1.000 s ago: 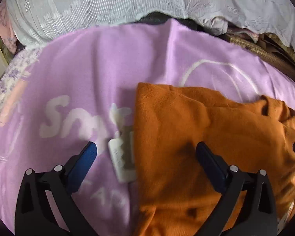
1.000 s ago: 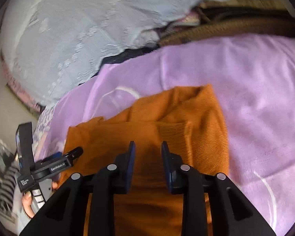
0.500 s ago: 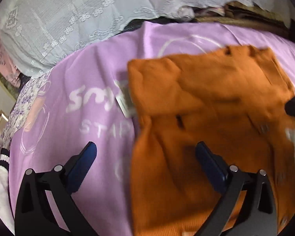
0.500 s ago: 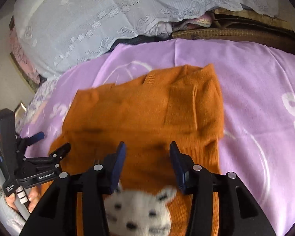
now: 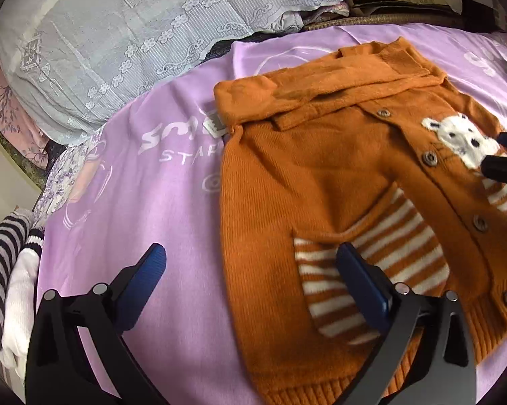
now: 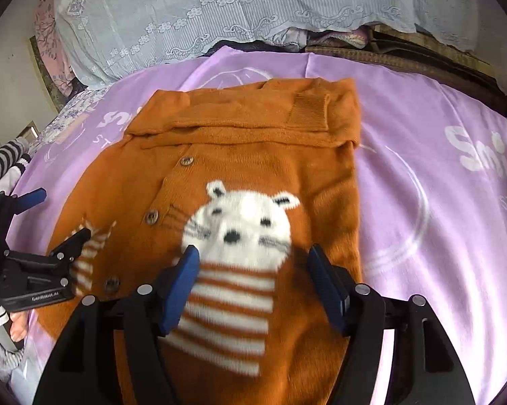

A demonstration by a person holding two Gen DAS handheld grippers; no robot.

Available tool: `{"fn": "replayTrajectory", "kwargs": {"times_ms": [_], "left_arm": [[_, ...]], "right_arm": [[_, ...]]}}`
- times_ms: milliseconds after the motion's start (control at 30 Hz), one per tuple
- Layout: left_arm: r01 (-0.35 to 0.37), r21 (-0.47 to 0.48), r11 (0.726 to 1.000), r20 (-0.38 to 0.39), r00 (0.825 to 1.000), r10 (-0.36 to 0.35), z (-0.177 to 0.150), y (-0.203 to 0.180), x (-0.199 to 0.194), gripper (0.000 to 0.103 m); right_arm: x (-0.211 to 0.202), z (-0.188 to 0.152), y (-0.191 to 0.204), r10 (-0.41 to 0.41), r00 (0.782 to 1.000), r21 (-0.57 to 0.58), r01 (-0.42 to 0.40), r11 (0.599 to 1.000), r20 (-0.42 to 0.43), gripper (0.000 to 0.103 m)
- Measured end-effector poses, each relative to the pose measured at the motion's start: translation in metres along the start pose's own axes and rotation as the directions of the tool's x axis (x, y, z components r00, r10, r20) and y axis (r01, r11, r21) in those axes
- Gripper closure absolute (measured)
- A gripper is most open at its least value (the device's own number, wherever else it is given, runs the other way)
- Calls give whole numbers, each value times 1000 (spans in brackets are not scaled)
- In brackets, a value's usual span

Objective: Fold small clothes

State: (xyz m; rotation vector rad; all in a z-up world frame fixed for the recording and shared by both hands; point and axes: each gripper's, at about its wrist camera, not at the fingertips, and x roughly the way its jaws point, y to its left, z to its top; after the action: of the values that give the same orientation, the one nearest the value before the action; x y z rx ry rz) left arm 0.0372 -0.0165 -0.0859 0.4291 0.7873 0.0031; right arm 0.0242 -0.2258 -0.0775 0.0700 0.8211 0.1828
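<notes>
An orange knitted cardigan (image 5: 307,168) with a white cat face (image 6: 239,222), brown buttons and striped patches lies flat on the purple blanket (image 5: 145,202). Both sleeves are folded across its upper part (image 6: 246,118). A white tag (image 5: 214,123) sticks out at its left shoulder. My left gripper (image 5: 250,276) is open above the cardigan's left edge and holds nothing. My right gripper (image 6: 253,276) is open above the cat's striped body and holds nothing. The left gripper also shows in the right wrist view (image 6: 54,233), and the right gripper's tips show in the left wrist view (image 5: 503,158).
A lace-covered pillow pile (image 5: 135,33) lies at the back. A wicker item (image 6: 388,57) sits behind the blanket at the right. Striped and white cloth (image 5: 6,287) lies at the left edge. Purple blanket (image 6: 439,202) extends to the cardigan's right.
Both grippers have pulled back and up from the cardigan, so more of it shows, including the cat face. The right gripper has opened from nearly shut to wide.
</notes>
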Motion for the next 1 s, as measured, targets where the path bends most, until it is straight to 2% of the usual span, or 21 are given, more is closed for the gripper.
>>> {"fn": "replayTrajectory", "kwargs": {"times_ms": [167, 300, 500, 1000], "left_arm": [[3, -18, 1000, -11, 1000, -4, -6, 2, -5, 4], [6, -30, 1000, -19, 1000, -7, -11, 4, -9, 4], [12, -45, 999, -21, 1000, -13, -16, 4, -16, 5], [2, -32, 999, -15, 1000, -2, -16, 1, -18, 5]], "right_arm": [[-16, -19, -2, 8, 1000, -1, -8, 1000, 3, 32], [-25, -29, -1, -4, 1000, 0, 4, 1000, 11, 27], [-34, -31, -5, 8, 999, 22, -8, 1000, 42, 20], [-34, -30, -4, 27, 998, 31, -29, 999, 50, 18]]}}
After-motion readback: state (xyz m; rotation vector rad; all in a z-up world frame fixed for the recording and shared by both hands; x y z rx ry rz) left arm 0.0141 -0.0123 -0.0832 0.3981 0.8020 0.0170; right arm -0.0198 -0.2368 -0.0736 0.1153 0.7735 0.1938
